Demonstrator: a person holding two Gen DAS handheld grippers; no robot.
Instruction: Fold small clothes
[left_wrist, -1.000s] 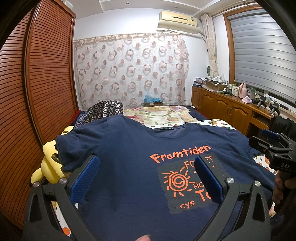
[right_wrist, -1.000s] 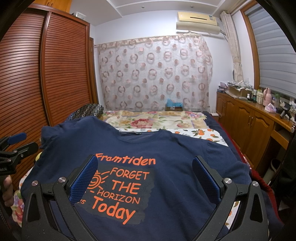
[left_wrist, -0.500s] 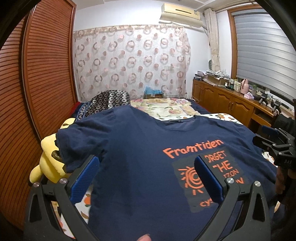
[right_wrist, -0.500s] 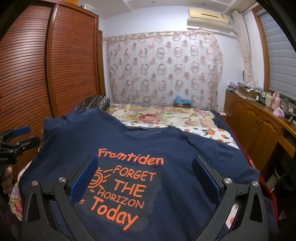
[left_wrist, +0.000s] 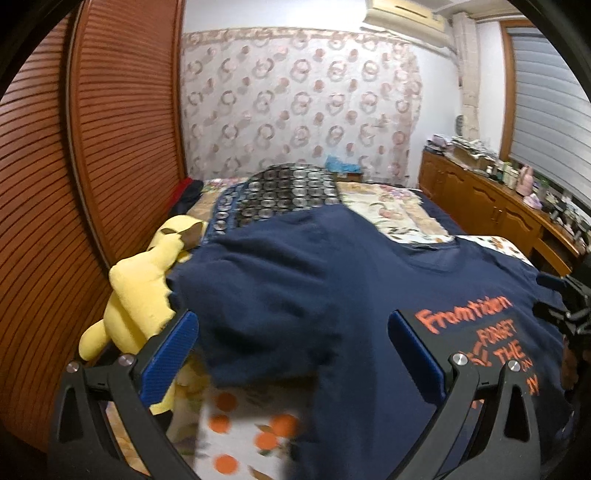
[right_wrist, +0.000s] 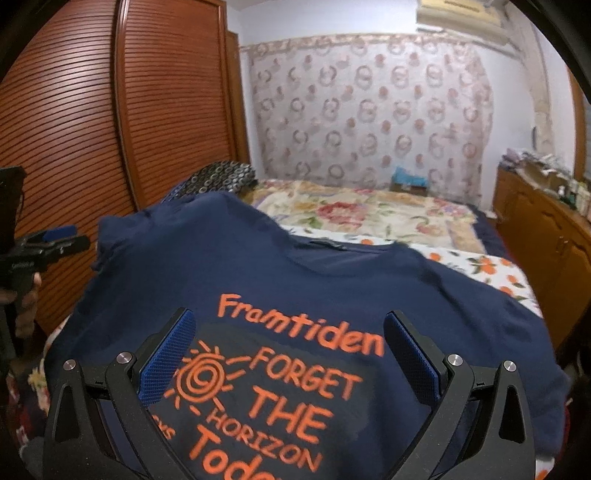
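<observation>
While both cameras have swung left over the last second, the navy T-shirt lies print-up and spread flat on the bed, not yet folded. In the left wrist view the shirt's left sleeve now sits between the fingers of the left gripper, where a second ago the print was there; the orange-fruit sheet below the sleeve has come into view. My read: the left hand is lining up on the sleeve side for a first fold, which hasn't started. The left gripper is spread wide, holding nothing. The right gripper is also spread wide and empty, hovering over the print, closer to it than before. A yellow plush toy sits just beside the sleeve, touching the shirt edge; it could snag a sleeve grab.

Writing in orange on the shirt: "Framtiden", then "FORGET THE HORIZON" and "Today", cut off at the frame bottom, next to a spiral sun. Small letters at lower left are too cropped to read. Frames are motion-blurred. A white air conditioner shows no readable brand.
</observation>
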